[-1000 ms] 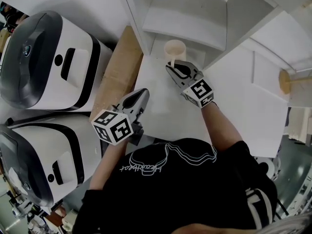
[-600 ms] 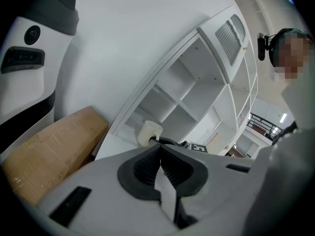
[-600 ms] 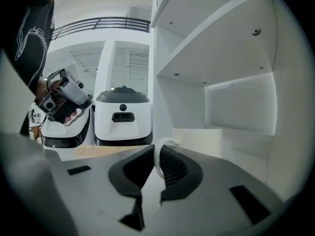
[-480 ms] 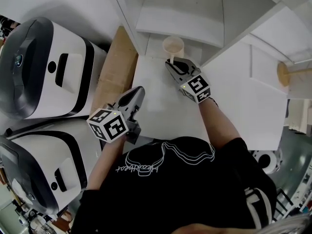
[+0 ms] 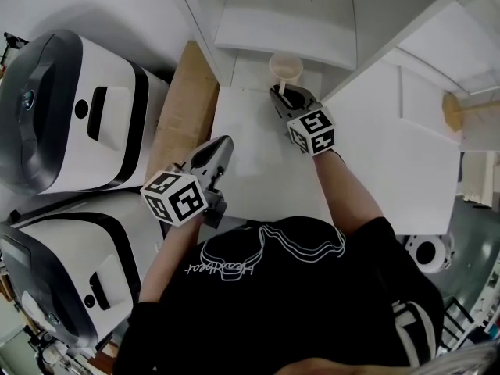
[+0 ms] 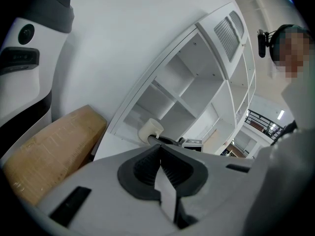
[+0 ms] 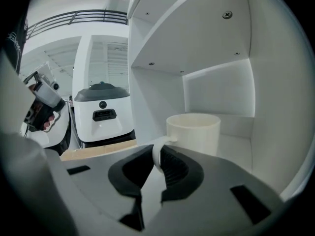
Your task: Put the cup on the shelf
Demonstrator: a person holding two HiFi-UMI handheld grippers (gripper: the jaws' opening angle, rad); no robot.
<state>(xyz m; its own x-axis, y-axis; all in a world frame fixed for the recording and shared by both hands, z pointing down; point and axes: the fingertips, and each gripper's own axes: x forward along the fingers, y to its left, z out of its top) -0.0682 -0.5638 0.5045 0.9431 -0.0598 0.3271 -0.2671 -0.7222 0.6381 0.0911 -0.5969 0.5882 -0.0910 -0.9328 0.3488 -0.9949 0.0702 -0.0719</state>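
Step in hand as I read it: setting down. My right gripper point(image 5: 282, 94) is clenched on the thin looped handle point(image 7: 160, 146) of the cream-coloured cylindrical cup point(image 7: 193, 131), pads pinching the loop. The cup stands upright just inside the lower compartment of the white boxy shelf unit point(image 5: 283, 28), near that compartment's left wall. My left gripper point(image 5: 221, 148) is clamped shut on nothing and hangs over the white flat board point(image 5: 254, 180) in front of the shelf, well apart from the cup.

To do this well, I judge:
- keep the cup level and lower it straight until the base sits flat
- loosen the jaws only after that, or it may tip toward the handle side
- back out along the handle line, no twisting, so the loop doesn't snag a pad
- leave the left gripper where it is, clear of the path

Hard to make out:
- the cup base is hidden behind the right gripper's own body, so I cannot tell whether it is touching the shelf floor or just above it
- the head view shows only rim and top
- the cup's inside is not visible
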